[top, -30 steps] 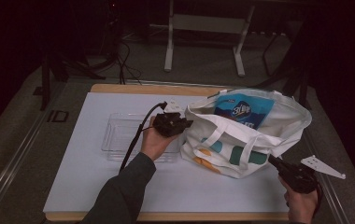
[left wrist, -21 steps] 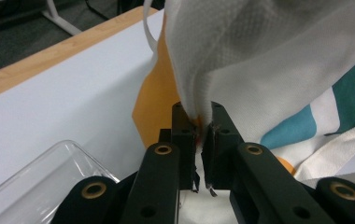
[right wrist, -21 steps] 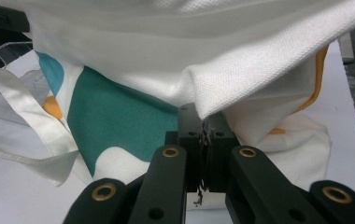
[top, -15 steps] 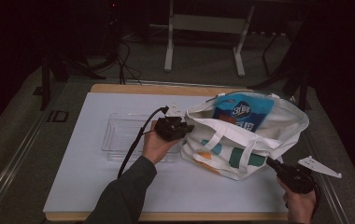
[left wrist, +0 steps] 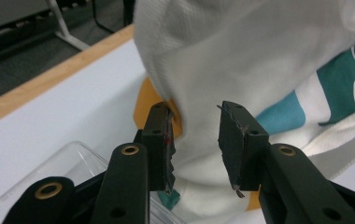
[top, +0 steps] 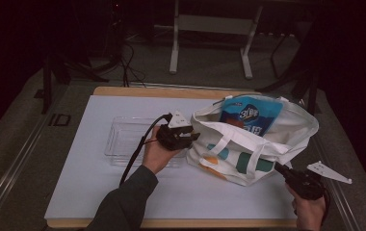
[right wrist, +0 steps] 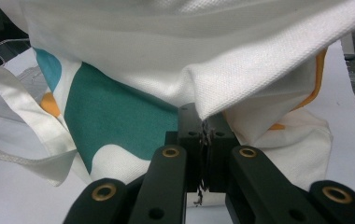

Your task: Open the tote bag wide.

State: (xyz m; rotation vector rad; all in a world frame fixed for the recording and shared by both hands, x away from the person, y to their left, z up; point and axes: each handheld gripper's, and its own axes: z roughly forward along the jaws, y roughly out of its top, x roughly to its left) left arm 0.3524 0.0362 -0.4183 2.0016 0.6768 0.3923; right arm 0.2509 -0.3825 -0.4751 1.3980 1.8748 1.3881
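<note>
A clear plastic tray (top: 123,139) lies left of centre on the desk (top: 75,183). The left gripper (top: 190,137) sits at the tray's right end, against the left rim of the tote bag (top: 248,149); its jaws have just been opening and stand apart, the bag's cloth between them but not pinched. The bag rests on the desk's right half, with a blue packet (top: 251,114) standing inside. Near the right front corner, the right gripper (top: 280,168) is clamped tight on the bag's fabric edge.
</note>
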